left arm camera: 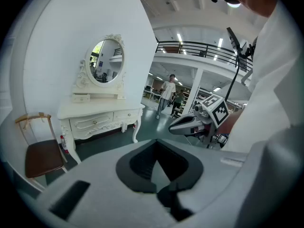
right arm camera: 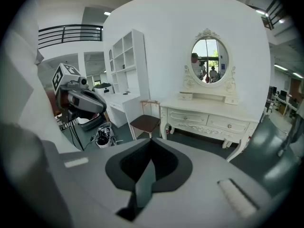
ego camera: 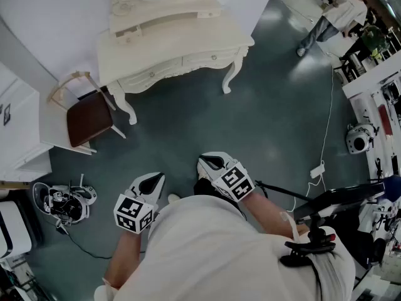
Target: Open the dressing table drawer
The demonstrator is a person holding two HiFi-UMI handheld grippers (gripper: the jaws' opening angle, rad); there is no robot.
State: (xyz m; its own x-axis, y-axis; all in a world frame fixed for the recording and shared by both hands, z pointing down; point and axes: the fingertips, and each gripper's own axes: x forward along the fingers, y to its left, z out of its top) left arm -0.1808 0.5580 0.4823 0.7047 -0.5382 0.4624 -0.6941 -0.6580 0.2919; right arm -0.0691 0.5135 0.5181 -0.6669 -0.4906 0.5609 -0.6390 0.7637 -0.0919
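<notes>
Both tongs empty, task judged not yet begun.

- Left tongs (ego camera: 155, 182): pressed together, nothing between them. Held low, close to the person's body, tips angled down and forward.
- Right tongs (ego camera: 210, 163): pressed together too, also empty. Just beside the left pair and a little further forward.
- Dressing table (ego camera: 169, 49): straight ahead of both tongs and well apart from them, with open floor between. It stands against the white wall.
- Chair (ego camera: 91, 115): ahead and to the left of the left tongs, tucked at the table's end. It does not block the drawer fronts.
- Likely reason for the stance: a carry position while lining up on the table. Nothing is within reach, so there is nothing yet to spread the tongs for.

View differences:
- The head view gives the layout and the gap to be crossed, but looks down on the table top. The drawer fronts are thin strips there.
- The right gripper view looks at the front squarely. It shows two drawers, each with a small knob (right arm camera: 230, 125), both flush and closed, and the oval mirror (right arm camera: 210, 61) above.
- The left gripper view shows the same front smaller and off to its left, with the right tongs to its right.
</notes>
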